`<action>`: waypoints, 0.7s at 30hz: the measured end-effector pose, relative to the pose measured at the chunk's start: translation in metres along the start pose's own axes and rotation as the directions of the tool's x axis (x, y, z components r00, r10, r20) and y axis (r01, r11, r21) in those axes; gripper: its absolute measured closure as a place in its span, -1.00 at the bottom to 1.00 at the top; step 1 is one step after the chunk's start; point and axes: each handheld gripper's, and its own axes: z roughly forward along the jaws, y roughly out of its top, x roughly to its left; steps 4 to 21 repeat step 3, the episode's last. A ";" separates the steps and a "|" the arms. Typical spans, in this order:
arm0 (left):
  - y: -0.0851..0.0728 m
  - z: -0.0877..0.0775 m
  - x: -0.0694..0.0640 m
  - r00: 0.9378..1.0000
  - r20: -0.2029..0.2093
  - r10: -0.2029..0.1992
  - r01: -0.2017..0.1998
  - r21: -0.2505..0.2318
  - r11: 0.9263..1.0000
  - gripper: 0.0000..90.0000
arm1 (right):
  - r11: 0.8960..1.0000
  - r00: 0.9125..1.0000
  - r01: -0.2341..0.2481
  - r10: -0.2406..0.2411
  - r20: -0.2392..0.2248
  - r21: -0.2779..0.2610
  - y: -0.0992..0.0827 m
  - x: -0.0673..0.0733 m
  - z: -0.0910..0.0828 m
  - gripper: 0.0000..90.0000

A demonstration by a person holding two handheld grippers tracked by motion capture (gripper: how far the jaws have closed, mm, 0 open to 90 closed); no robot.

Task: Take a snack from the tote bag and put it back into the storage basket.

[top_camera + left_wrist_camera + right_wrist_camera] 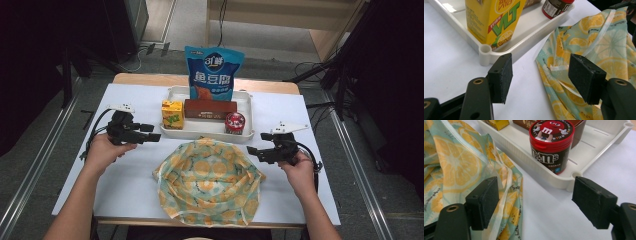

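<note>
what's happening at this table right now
A person holds a tool in each hand, the left tool and right tool both open, either side of a lemon-print bag lying crumpled on the table. Neither touches it. Behind it, a white tray holds snacks and a drink carton.

Lemon-print bag [209, 181], crumpled open, flat on table, near front edge

Bright even overhead light, dark surroundings, slight softness

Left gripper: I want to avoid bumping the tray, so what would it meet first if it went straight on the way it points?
Probably the lemon-print bag, whose near edge lies between the open jaws of the left gripper; the white tray sits off to one side.
</note>
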 end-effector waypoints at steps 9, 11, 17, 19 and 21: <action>0.000 0.001 0.000 1.000 -0.003 -0.004 0.004 0.004 1.000 -0.20 | 1.000 1.000 -0.002 0.002 0.001 -0.002 0.000 0.000 0.000 -0.50; 0.000 0.001 0.000 1.000 -0.003 -0.004 0.004 0.004 1.000 -0.20 | 1.000 1.000 -0.002 0.002 0.001 -0.002 0.000 0.000 0.000 -0.50; 0.000 0.001 0.000 1.000 -0.003 -0.004 0.004 0.004 1.000 -0.20 | 1.000 1.000 -0.002 0.002 0.001 -0.002 0.000 0.000 0.000 -0.50; 0.000 0.001 0.000 1.000 -0.003 -0.004 0.004 0.004 1.000 -0.20 | 1.000 1.000 -0.002 0.002 0.001 -0.002 0.000 0.000 0.000 -0.50; 0.000 0.001 0.000 1.000 -0.003 -0.004 0.004 0.004 1.000 -0.20 | 1.000 1.000 -0.002 0.002 0.001 -0.002 0.000 0.000 0.000 -0.50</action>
